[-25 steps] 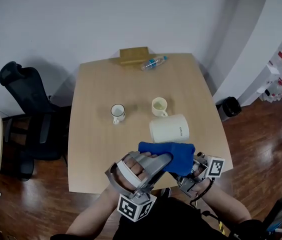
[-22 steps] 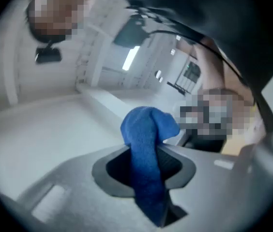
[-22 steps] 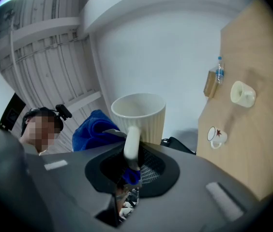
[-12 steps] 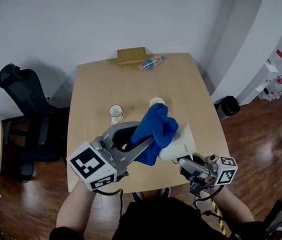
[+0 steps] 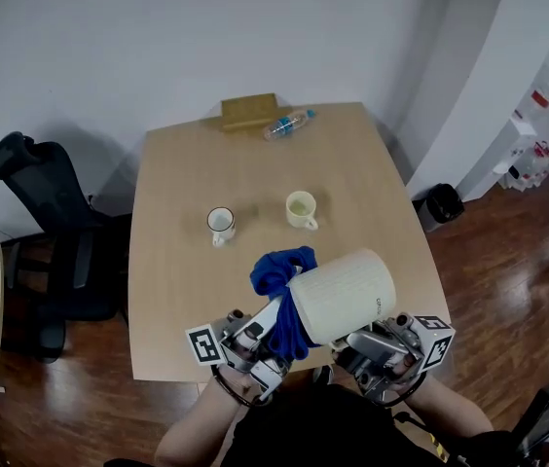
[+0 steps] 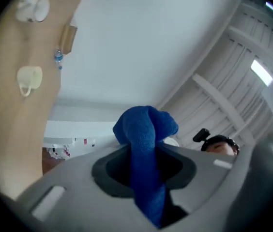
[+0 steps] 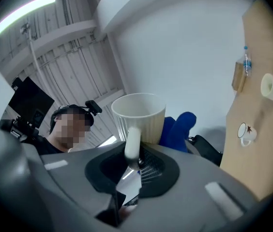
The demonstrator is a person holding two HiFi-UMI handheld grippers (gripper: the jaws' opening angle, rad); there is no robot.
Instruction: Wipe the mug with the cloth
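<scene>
Right gripper (image 7: 132, 153) has its jaws closed on the handle (image 7: 132, 140) of the white ribbed mug (image 7: 139, 114), and it points upward, so the mug stands out beyond the jaws with its open rim on the far side from them. In the head view this gripper (image 5: 360, 342) sits at the near right, with the mug (image 5: 343, 295) raised over the near edge of the table (image 5: 182, 163), tilted with its ribbed side toward the camera.

Left gripper (image 6: 144, 170) is clamped on the blue cloth (image 6: 145, 129), which passes between its jaws and bunches into a rounded wad past the tips. Seen from the head, the left gripper (image 5: 270, 329) is just left of the mug, and the cloth (image 5: 279, 282) lies against the mug's left end, with its wad rising at the mug's far left.

Farther out on the table stand two small cups, well apart from the grippers: a white cup with a dark rim (image 5: 221, 224) at the left and a cream cup (image 5: 301, 209) to its right. At the far edge lie a wooden block (image 5: 248, 112) and, just to its right, a plastic water bottle (image 5: 284, 125) on its side.

Off the table, a black office chair (image 5: 41, 197) stands at the left and a black bin (image 5: 442, 205) on the wood floor at the right.
</scene>
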